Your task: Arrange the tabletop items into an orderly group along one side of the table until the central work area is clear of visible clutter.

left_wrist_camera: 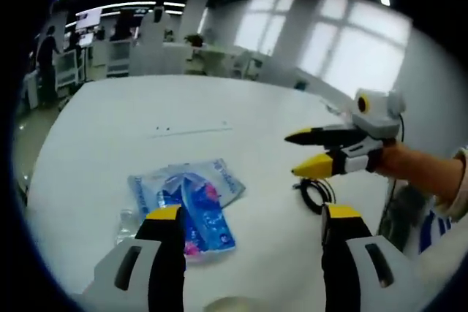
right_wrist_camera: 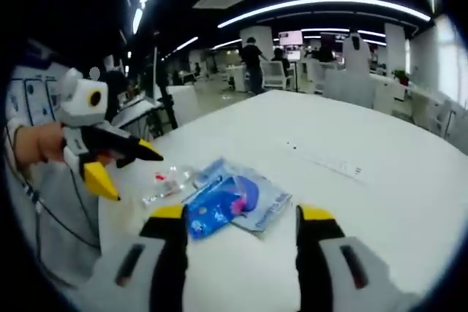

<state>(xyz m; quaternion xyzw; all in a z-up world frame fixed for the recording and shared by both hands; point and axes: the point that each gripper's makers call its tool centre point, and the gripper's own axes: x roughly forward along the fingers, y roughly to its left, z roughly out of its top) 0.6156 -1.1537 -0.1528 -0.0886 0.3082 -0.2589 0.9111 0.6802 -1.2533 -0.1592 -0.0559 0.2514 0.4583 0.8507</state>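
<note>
White bench [left_wrist_camera: 110,129] is the biggest thing here, mostly bare, open office behind it with people standing well off. Main clutter is a blue printed plastic packet [left_wrist_camera: 191,206] lying flat on the bench, just ahead of my left tool [left_wrist_camera: 252,217]; in the right gripper view the same packet [right_wrist_camera: 232,199] sits just beyond my right tool [right_wrist_camera: 241,217], slightly toward its left jaw. Both tools are spread wide with nothing between the jaws, neither touching the packet. Looks like two overlapping flat pouches, but I can't tell for sure whether it's one item or a stack. Just beside it, a small clear wrapper [right_wrist_camera: 167,184] with red bits inside, also flat on the bench. A black cable loop [left_wrist_camera: 316,195] lies near the bench edge in the left gripper view, well apart from the packet. Handling guess: the packet is light, soft and floppy, with glossy film, so likely slippery and prone to sliding rather than lifting if I come in flat. Not fragile by the look of it. Best hold is probably an edge or corner, jaws pinching across the thin film; the near corner by my left tool seems the easiest reach. The clear wrapper is smaller and thinner, harder to pinch off the surface, and may need nudging to the side instead. Nothing grouped yet by my read; centre not cleared.
</note>
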